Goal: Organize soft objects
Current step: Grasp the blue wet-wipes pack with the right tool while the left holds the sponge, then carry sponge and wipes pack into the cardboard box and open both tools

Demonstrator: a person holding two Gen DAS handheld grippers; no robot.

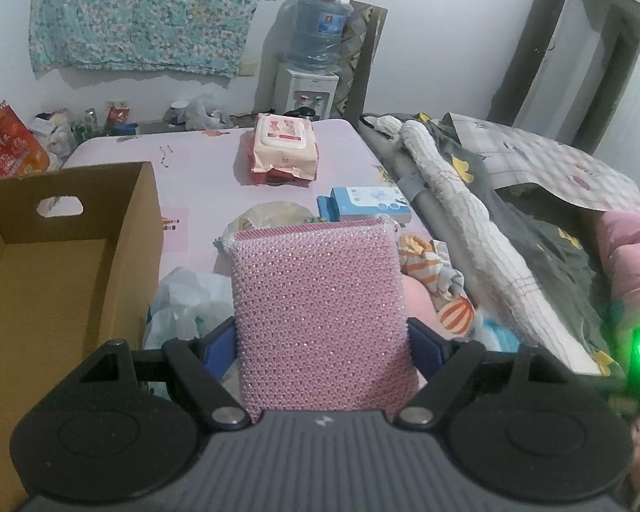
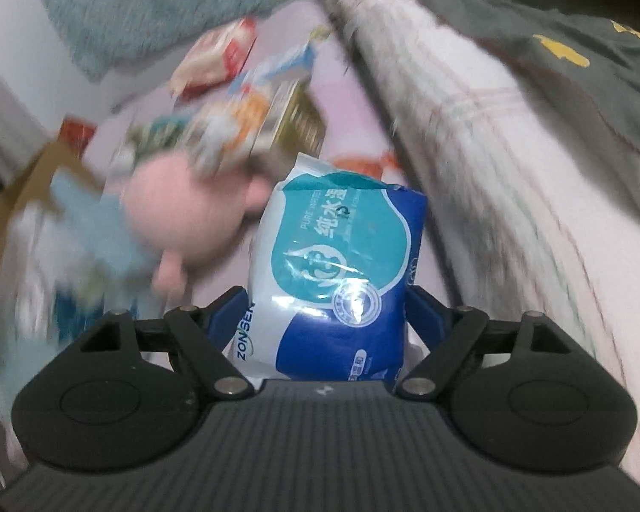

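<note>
The brown box [image 1: 64,256] sits at the bed's left edge, open on top, likely so soft things can drop in. Just right of it, the left gripper [image 1: 322,341] has its jaws squeezed onto a pink sponge [image 1: 318,307], held up above the pink sheet [image 1: 200,170]. The right gripper [image 2: 328,311] has its jaws tight on a blue wipes pack [image 2: 341,264], near the pink plush toy [image 2: 183,217]. That view is blurry, and the sponge hides things behind it
</note>
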